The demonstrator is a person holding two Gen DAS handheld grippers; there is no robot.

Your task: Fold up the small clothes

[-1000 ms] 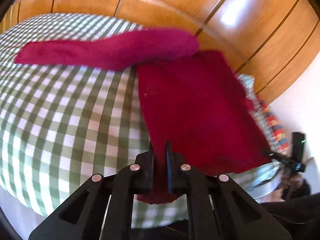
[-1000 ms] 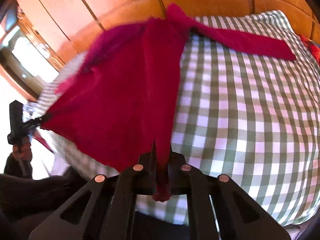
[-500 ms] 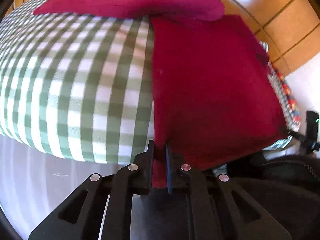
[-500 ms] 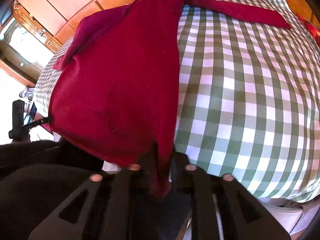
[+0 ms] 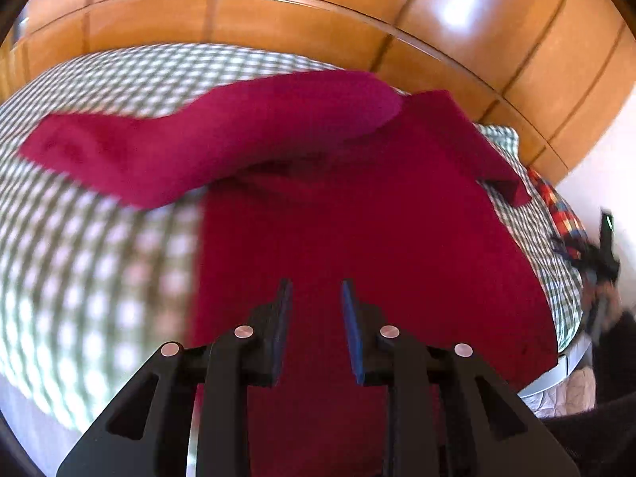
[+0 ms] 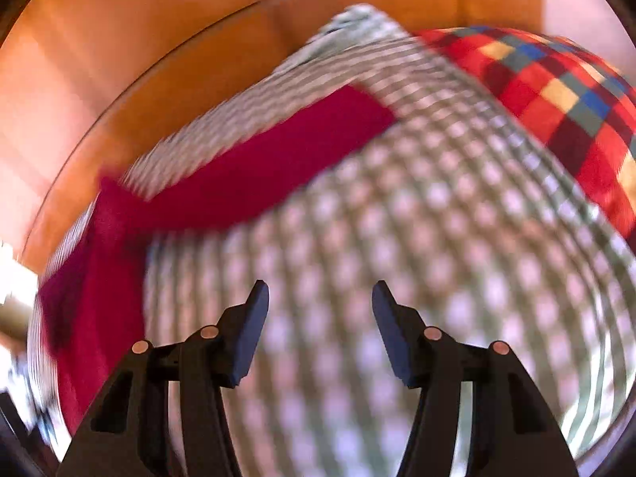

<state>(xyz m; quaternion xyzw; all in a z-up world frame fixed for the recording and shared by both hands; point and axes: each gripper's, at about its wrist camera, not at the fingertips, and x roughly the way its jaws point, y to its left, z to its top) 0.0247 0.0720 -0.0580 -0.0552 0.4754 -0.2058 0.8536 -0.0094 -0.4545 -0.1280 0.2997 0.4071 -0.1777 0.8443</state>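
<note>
The sweater (image 5: pixel 357 218) is crimson and lies spread on the bed (image 5: pixel 99 238), which wears a green-and-white checked cover. In the left wrist view its body fills the space ahead of and beneath the left gripper (image 5: pixel 316 298), whose fingers (image 5: pixel 283 318) stand apart with nothing between them, only the red cloth showing through the gap below. One sleeve (image 5: pixel 198 147) runs out ahead and to the left of those fingers, across the checks; the other sleeve (image 5: pixel 477 147) lies ahead and to the right, ending near the far edge of the bed.

In the right wrist view the right gripper (image 6: pixel 320 302) is likewise spread wide, its fingers (image 6: pixel 254 318) gripping nothing, over bare checked cover. The sweater (image 6: pixel 246 175) sits ahead and to the left of them, a sleeve stretching ahead across the bed and the body dropping away at the left. This view is blurred.

A red, yellow and blue plaid cloth (image 6: pixel 556 91) lies ahead and to the right of the right fingers. Orange wood panels (image 5: pixel 318 12) rise beyond the bed.
</note>
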